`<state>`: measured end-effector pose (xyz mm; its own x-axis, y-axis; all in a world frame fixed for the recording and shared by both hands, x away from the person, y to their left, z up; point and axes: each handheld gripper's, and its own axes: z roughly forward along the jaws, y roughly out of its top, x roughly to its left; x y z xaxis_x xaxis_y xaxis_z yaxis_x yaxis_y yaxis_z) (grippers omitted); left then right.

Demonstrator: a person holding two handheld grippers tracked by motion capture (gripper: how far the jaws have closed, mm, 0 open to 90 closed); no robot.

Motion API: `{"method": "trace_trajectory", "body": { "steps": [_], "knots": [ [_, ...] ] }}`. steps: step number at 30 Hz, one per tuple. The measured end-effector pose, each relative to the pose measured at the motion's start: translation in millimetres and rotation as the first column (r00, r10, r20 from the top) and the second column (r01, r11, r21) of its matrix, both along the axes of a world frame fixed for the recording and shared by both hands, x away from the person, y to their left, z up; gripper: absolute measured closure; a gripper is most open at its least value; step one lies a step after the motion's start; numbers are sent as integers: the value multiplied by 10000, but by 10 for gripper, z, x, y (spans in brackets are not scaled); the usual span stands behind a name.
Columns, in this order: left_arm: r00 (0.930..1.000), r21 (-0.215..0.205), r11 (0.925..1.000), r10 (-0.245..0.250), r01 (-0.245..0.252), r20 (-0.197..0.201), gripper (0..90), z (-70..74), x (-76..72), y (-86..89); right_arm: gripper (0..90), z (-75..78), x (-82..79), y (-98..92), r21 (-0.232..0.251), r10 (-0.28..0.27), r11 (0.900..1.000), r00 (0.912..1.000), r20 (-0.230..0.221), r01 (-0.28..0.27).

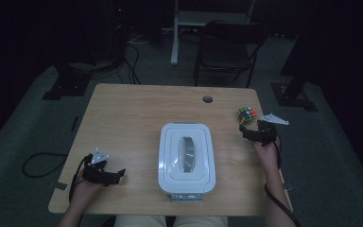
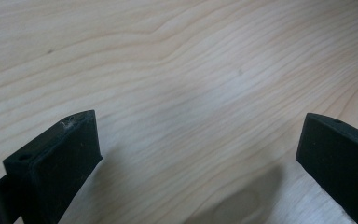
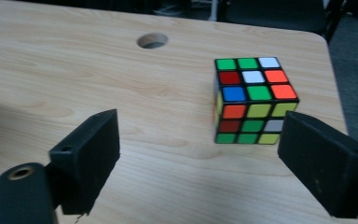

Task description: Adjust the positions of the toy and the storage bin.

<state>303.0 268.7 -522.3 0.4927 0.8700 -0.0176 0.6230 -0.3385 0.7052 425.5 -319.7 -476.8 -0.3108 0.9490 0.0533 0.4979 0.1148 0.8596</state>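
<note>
1. Dim room in the high view: a pale wooden worktop (image 1: 123, 118) stands on grey carpet, with a dark folding chair (image 1: 227, 47) behind it. A white lidded box (image 1: 186, 158) sits near the front centre. At the far right edge stands a multicoloured puzzle cube (image 1: 247, 116). The right hand-held gripper (image 1: 251, 132) points at the cube from just in front of it, not touching. The left hand-held gripper (image 1: 118, 176) rests low near the front left corner, well apart from the box.

2. Left gripper view: two black jaws stand wide apart over bare wood grain, with nothing between them.

3. Right gripper view: the jaws are spread wide and hold nothing. The cube (image 3: 254, 100) stands upright on the wood just beyond them, nearer the jaw on the right of the view. A round cable hole (image 3: 152, 41) lies farther back.

4. Judged step: the approach to the cube, before any grasp. The next move likely calls for sliding the right hand-held gripper forward and slightly sideways until the cube sits squarely between the jaws, then closing on two opposite faces.
</note>
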Motion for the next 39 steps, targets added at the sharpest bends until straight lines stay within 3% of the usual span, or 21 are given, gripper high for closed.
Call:
{"method": "trace_trajectory", "body": {
  "steps": [2,7,9,14,22,33,39],
  "knots": [
    [9998,-5,10000,74,-74,-171,4,-12,0,10,134,-4,53,-13,-50,-81,10000,9999,-116,81],
    [9996,121,9997,216,-214,-157,4,-13,6,7,133,-26,170,-70,176,-336,9993,9992,-234,340],
    [9995,433,9986,310,-305,-107,4,-17,3,-20,133,-49,207,-96,202,-553,9982,9981,-258,558],
    [9990,449,9981,436,-430,-119,5,-17,6,-39,130,-159,257,-144,431,-791,9958,9961,-397,808],
    [9986,438,9978,511,-506,-108,5,-18,3,-45,129,-228,393,-193,488,-697,9961,9951,-697,732],
    [9986,436,9977,520,-516,-102,5,-20,3,-46,127,-266,602,-205,128,-956,9952,9907,-969,973],
    [9986,439,9977,517,-512,-106,5,-19,2,-46,126,-229,702,-200,-103,-766,9971,9913,-1071,759]
  ]
}}
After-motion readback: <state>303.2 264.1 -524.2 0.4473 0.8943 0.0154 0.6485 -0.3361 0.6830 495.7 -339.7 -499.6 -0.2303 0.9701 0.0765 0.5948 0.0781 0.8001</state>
